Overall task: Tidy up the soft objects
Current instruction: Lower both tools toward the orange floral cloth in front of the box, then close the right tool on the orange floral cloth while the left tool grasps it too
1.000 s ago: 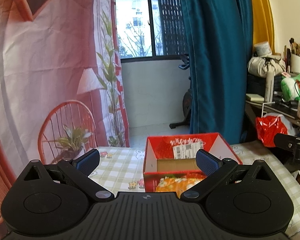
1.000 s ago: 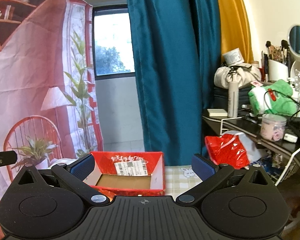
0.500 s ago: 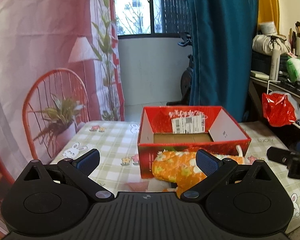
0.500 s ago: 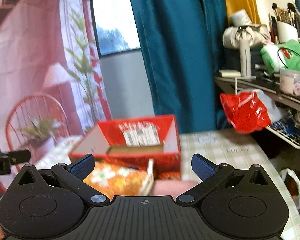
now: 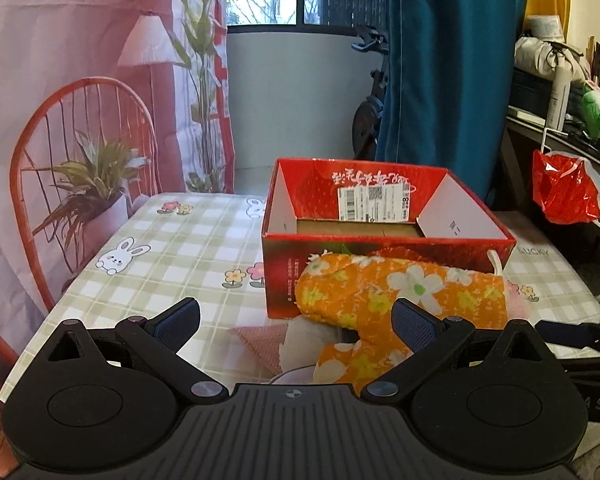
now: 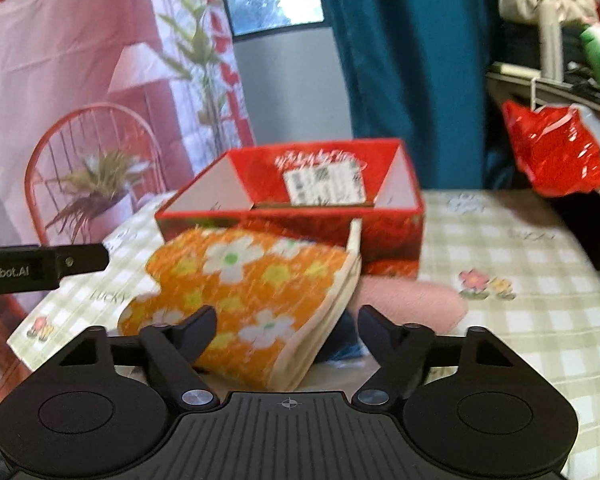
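I see one desk [image 5: 172, 248] under a green-checked cloth, bare at left. One open red cardboard box [image 5: 384, 236] sits mid-desk. One orange flowered oven mitt [image 6: 244, 280] lies against its near wall, a pink cloth [image 6: 412, 300] beside it. My left gripper [image 5: 296, 318] gapes wide, empty. My right gripper [image 6: 287, 330] has just been closing, mitt cuff between, untouched.
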